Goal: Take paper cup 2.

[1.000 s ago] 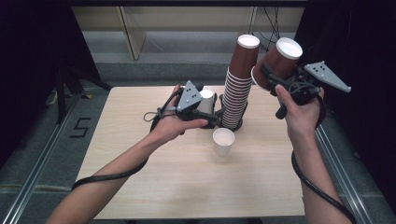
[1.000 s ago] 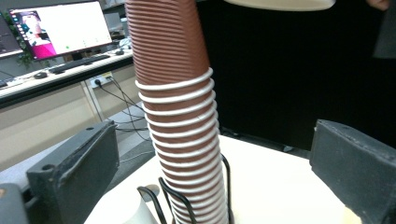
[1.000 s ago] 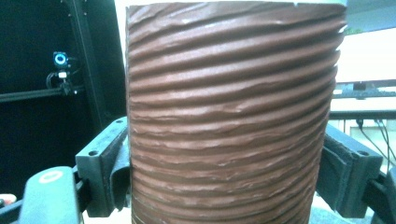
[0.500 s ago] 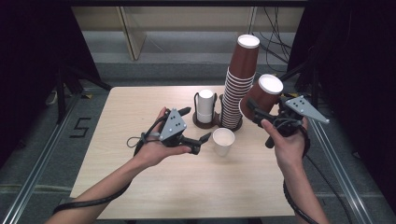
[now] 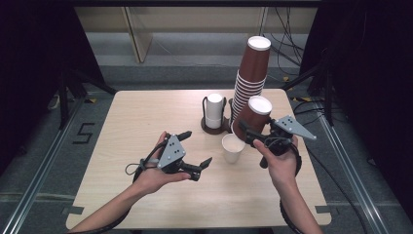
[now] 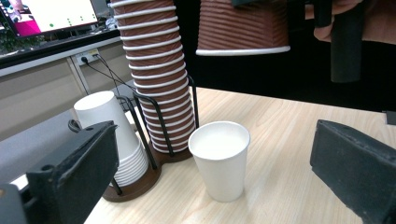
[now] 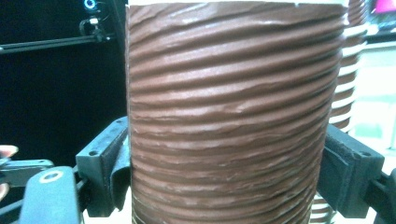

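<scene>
The right gripper (image 5: 249,132) is clamped on a brown ribbed cup (image 5: 253,119), held upside down above the surface (image 5: 146,112) at about 2 o'clock from a white cup (image 5: 233,147) standing upright. The left gripper (image 5: 196,148), jaws wide apart and holding nothing, sits at 9 o'clock from the white cup. A tall brown cup stack (image 5: 249,78) stands in a holder (image 5: 214,128) at 12 o'clock.

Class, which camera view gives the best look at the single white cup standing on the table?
The left gripper view: the white cup stands whole, close and upright beside the cup holder. The high view shows it small, under the held brown cup.
</scene>
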Motion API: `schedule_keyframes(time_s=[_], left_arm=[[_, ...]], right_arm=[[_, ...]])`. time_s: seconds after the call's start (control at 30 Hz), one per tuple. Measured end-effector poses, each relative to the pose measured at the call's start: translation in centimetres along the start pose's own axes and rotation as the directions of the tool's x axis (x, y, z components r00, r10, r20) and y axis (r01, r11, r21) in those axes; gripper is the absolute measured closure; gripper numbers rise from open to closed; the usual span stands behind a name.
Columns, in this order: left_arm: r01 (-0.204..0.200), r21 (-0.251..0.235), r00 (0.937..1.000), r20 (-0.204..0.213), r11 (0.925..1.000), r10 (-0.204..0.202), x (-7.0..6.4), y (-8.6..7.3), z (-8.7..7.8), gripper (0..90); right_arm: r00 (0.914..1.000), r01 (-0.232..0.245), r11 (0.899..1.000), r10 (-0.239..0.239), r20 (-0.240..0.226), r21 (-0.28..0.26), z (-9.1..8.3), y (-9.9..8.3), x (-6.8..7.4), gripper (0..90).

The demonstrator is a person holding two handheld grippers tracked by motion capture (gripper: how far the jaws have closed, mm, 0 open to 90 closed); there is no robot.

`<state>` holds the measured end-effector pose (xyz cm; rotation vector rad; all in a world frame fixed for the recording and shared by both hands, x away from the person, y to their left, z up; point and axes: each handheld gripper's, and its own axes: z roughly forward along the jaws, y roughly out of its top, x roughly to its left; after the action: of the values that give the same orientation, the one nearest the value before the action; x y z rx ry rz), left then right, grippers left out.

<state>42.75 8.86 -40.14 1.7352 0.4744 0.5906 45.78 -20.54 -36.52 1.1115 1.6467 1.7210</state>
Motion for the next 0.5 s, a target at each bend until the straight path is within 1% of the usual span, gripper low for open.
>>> schedule_keyframes(time_s=[0.03, 0.07, 0.1, 0.17, 0.2, 0.23, 0.27, 0.37, 0.4, 0.47, 0.5], left_arm=[[0.002, 0.003, 1.0, 0.004, 1.0, -0.002, -0.1, -0.2, 0.1, 0.7], [-0.001, 0.006, 1.0, 0.009, 1.0, 0.001, -0.2, -0.3, 0.2, 0.6], [-0.003, 0.005, 0.9999, 0.011, 1.0, 0.003, -0.3, -0.4, 0.3, 0.5], [-0.017, 0.001, 0.9997, 0.016, 0.9999, 0.017, -0.6, -0.5, 0.4, 0.2], [-0.021, -0.002, 0.9996, 0.018, 0.9998, 0.021, -0.7, -0.5, 0.4, 0.1], [-0.028, -0.01, 0.9994, 0.022, 0.9996, 0.028, -0.8, -0.5, 0.5, 0.0], [-0.024, -0.012, 0.9993, 0.027, 0.9996, 0.025, -0.8, -0.5, 0.6, 0.0], [-0.024, -0.019, 0.9987, 0.044, 0.9995, 0.025, -1.1, -0.5, 0.9, 0.0], [-0.024, -0.018, 0.9983, 0.053, 0.9995, 0.025, -1.2, -0.5, 1.0, 0.0], [-0.019, -0.019, 0.9978, 0.063, 0.9996, 0.02, -1.3, -0.5, 1.2, 0.0], [-0.013, -0.022, 0.9976, 0.068, 0.9997, 0.014, -1.3, -0.5, 1.3, 0.0]], right_arm=[[0.9999, -0.011, 1.0, 0.011, -0.009, 0.007, 0.1, -0.3, 0.2, 17.7], [1.0, -0.005, 1.0, 0.005, -0.008, 0.018, 0.3, -0.7, 0.5, 17.7], [0.9996, -0.008, 1.0, 0.008, -0.026, 0.015, 0.5, -1.0, 0.7, 17.7], [0.9987, -0.026, 0.999, 0.027, -0.042, 0.029, 0.9, -1.5, 1.3, 17.7], [0.9986, -0.029, 0.999, 0.031, -0.042, 0.037, 1.0, -1.6, 1.4, 17.7], [0.9982, -0.028, 0.999, 0.029, -0.053, 0.033, 1.2, -1.9, 1.6, 17.7], [0.9963, -0.052, 0.998, 0.055, -0.066, 0.046, 1.4, -2.1, 2.0, 17.6], [0.9941, -0.064, 0.996, 0.068, -0.084, 0.059, 1.9, -2.8, 2.5, 17.7], [0.9911, -0.086, 0.994, 0.093, -0.096, 0.069, 2.1, -3.1, 2.8, 17.6], [0.9889, -0.099, 0.992, 0.107, -0.103, 0.079, 2.2, -3.5, 3.2, 17.7], [0.9873, -0.101, 0.992, 0.11, -0.115, 0.082, 2.4, -3.7, 3.3, 17.6]])
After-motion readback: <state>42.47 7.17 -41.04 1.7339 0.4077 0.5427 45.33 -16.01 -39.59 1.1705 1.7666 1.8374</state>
